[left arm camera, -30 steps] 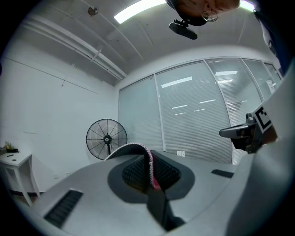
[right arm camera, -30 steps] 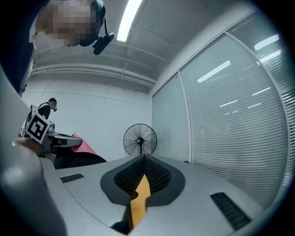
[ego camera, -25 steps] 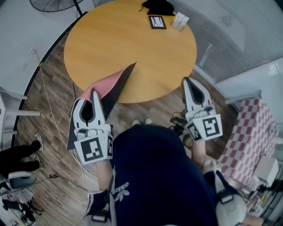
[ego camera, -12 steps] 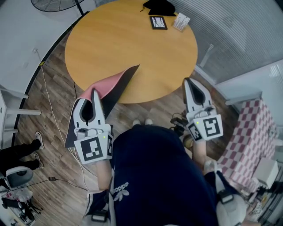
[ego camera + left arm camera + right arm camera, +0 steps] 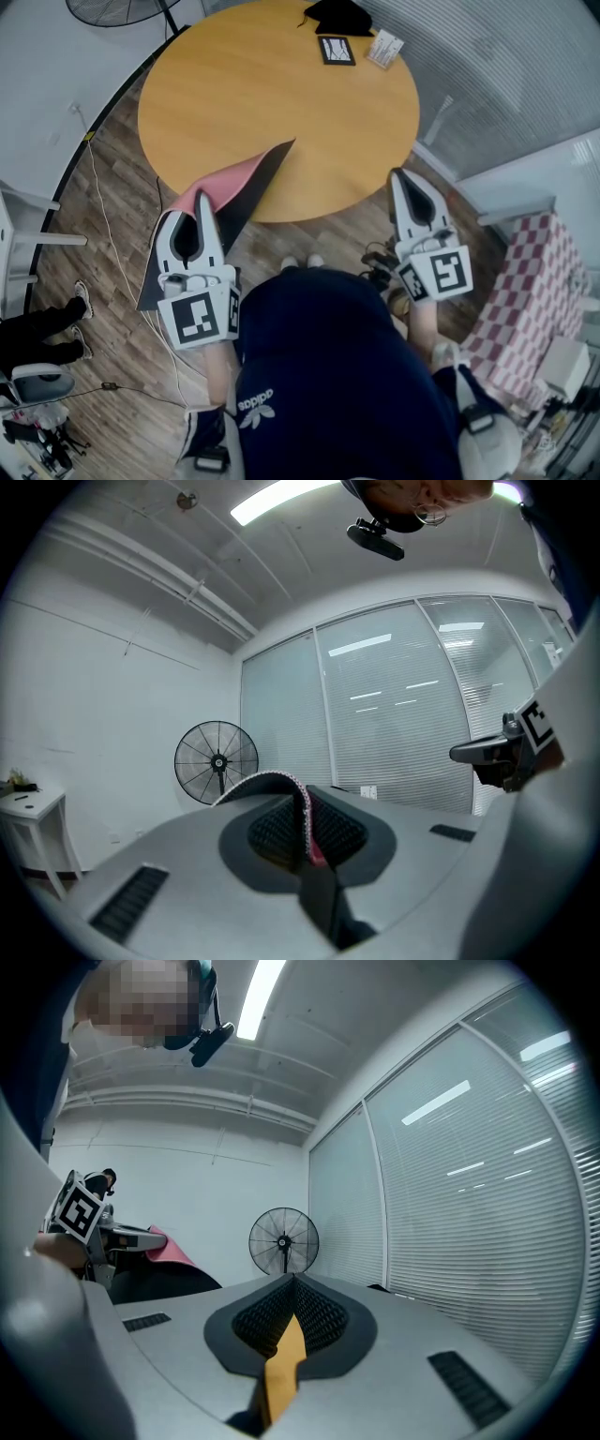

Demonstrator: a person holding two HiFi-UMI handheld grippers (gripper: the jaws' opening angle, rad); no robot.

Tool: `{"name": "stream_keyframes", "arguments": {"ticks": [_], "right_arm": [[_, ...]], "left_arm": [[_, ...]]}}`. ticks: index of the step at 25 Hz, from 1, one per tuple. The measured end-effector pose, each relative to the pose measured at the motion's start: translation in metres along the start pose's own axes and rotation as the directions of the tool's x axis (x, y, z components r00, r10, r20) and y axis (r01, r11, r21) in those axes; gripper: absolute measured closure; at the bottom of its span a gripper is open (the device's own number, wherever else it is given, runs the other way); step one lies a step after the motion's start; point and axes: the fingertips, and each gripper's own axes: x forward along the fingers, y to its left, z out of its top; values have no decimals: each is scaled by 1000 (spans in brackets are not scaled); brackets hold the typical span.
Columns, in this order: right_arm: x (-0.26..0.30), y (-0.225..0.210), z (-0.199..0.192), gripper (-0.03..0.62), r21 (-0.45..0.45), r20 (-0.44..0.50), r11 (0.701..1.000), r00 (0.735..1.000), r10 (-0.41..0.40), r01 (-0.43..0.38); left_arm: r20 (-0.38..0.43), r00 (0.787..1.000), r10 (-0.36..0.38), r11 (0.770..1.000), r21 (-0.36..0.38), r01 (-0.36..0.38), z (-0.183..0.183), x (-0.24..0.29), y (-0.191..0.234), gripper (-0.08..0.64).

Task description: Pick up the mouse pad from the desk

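The mouse pad [image 5: 246, 178] is pink on top and black underneath. My left gripper [image 5: 199, 201] is shut on its near edge, beside the round wooden table's [image 5: 281, 94] front left rim. The pad's far corner reaches over the tabletop, and its black side droops toward the floor at the left. In the left gripper view the pad's thin edge [image 5: 306, 822] curves up out of the pinched jaws of the left gripper [image 5: 307, 801]. My right gripper [image 5: 401, 174] hovers at the table's front right rim, shut and holding nothing. In the right gripper view the right gripper [image 5: 292, 1281] has its tips together.
A black framed item [image 5: 334, 49], a white card [image 5: 382, 45] and a dark cloth [image 5: 336, 14] lie at the table's far side. A standing fan [image 5: 217, 761] is beyond the table. Cables [image 5: 103, 234] run over the wood floor at the left. A checkered cloth [image 5: 525, 281] is at the right.
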Motion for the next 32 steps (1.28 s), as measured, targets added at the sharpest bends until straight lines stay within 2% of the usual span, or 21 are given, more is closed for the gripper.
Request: {"name": "stream_keyframes", "arguments": {"ticks": [32], "right_arm": [[-5, 6, -1, 589, -37, -21, 999, 1000, -6, 5]], "left_arm": [[-1, 1000, -5, 1000, -18, 5, -2, -2, 6, 538]]}}
